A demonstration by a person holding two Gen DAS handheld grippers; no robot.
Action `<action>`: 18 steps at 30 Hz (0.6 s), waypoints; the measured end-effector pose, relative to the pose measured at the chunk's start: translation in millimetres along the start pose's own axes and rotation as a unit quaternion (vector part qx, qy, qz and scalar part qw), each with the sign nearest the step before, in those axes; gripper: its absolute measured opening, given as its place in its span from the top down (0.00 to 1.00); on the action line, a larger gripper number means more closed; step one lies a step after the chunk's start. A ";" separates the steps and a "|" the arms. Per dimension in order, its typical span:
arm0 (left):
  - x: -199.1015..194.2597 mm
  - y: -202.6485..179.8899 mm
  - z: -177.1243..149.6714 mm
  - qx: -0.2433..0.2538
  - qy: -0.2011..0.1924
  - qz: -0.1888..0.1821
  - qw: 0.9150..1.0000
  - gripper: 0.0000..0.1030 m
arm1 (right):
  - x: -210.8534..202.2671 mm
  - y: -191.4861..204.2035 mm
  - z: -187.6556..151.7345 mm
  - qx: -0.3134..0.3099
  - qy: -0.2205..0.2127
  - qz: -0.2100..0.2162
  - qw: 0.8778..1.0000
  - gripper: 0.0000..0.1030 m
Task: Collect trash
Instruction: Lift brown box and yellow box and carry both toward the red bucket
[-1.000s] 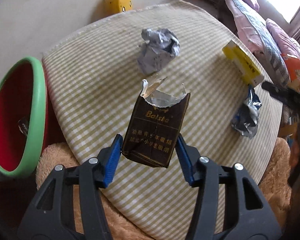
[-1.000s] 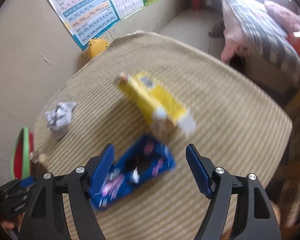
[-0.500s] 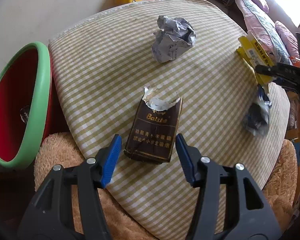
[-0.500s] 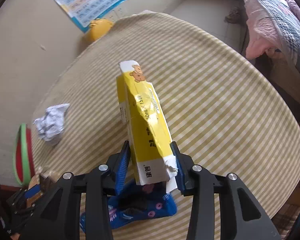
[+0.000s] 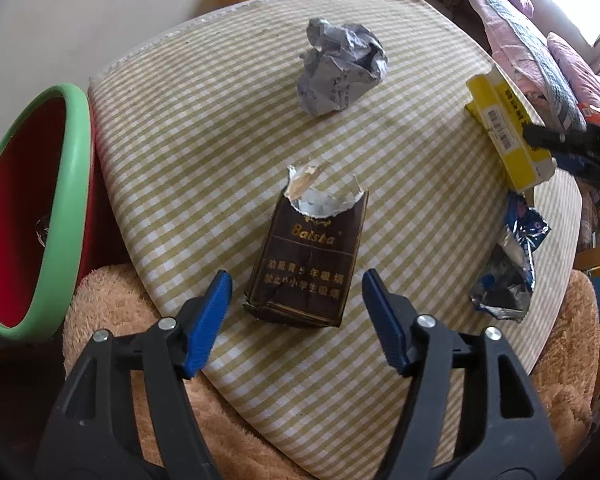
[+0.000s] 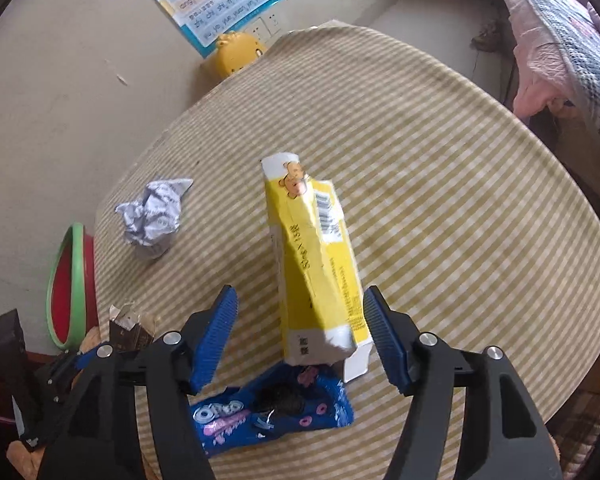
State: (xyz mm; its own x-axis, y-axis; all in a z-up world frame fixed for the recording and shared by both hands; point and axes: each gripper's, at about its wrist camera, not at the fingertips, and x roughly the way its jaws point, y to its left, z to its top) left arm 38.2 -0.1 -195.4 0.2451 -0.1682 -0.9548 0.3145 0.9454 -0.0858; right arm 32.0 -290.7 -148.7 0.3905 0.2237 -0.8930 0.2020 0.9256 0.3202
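Both tools now released: left tool off the brown pack, right tool off the yellow box between its fingers.

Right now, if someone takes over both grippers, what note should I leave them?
Left gripper: open, fingers either side of the brown pack, not gripping; the pack lies on the table.
Right gripper: open around the yellow box, whose near end sits over the Oreo wrapper.
Paper ball: farther back on the table.
Bin: beside the table on the left, one small scrap visible inside.
Left to do: all four pieces into the bin.
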 end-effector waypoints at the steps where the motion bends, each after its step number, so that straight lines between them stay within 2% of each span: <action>1: 1.1 -1.8 0.0 0.003 0.002 -0.001 1.000 0.37 | 0.6 -3.3 0.5 0.006 0.000 0.000 1.000 0.39; 5: 2.7 -5.9 -0.7 0.010 0.003 -0.004 1.000 0.38 | 13.0 -16.4 9.9 0.041 0.009 0.015 0.999 0.39; 8: 3.5 -5.2 -1.6 0.009 0.005 -0.004 1.000 0.51 | 24.4 -22.2 11.8 0.067 0.024 0.032 0.997 0.39; 12: 2.5 -2.5 -2.8 0.003 0.002 -0.007 1.000 0.52 | 36.2 -22.9 12.0 0.076 0.035 0.042 0.996 0.37; 14: 0.3 -2.1 -2.7 0.003 -0.004 -0.003 1.000 0.53 | 34.9 -17.3 10.2 0.062 0.033 0.037 0.997 0.41; 15: -1.1 -1.8 -2.6 0.002 -0.007 -0.001 1.000 0.53 | 35.7 -15.6 10.2 0.061 0.033 0.041 0.997 0.51; 18: -6.7 -0.8 -2.2 0.001 -0.019 0.002 1.000 0.54 | 28.2 -12.0 7.6 0.059 0.017 0.043 0.997 0.56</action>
State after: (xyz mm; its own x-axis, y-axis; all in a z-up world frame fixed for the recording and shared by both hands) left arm 34.2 0.8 -189.6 0.2804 -0.1741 -0.9440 0.3144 0.9458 -0.0811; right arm 47.4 -297.8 -175.3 0.3803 0.3126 -0.8704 0.2749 0.8604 0.4291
